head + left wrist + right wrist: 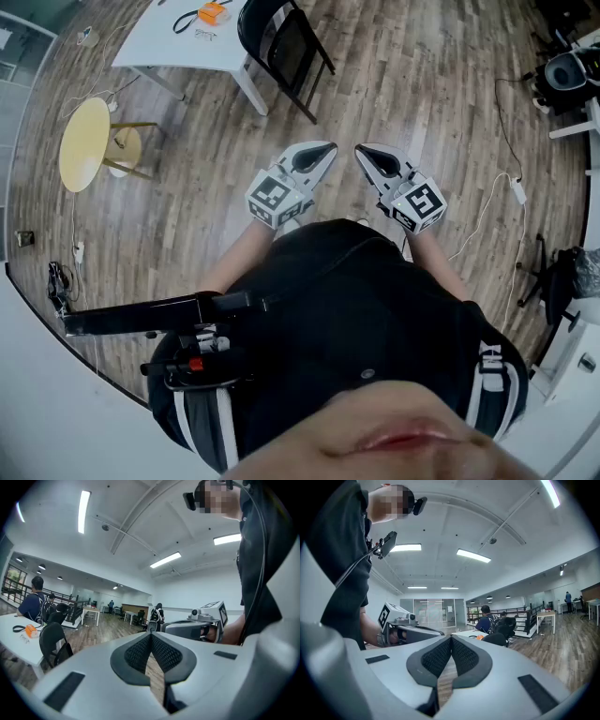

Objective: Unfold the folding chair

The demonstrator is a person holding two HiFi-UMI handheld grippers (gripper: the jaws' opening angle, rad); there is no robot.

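Note:
A black folding chair stands folded, leaning against the white table at the top of the head view. The left gripper view shows the chair at lower left; the right gripper view shows its back beyond the jaws. My left gripper and right gripper are held side by side in front of my body, well short of the chair. Both are shut with nothing between the pads. Each gripper shows in the other's view: the right gripper and the left gripper.
A small yellow round table stands at the left. Orange and black items lie on the white table. A white cable trails over the wood floor at right. Office chairs and gear stand at the right edge. People sit and stand far off.

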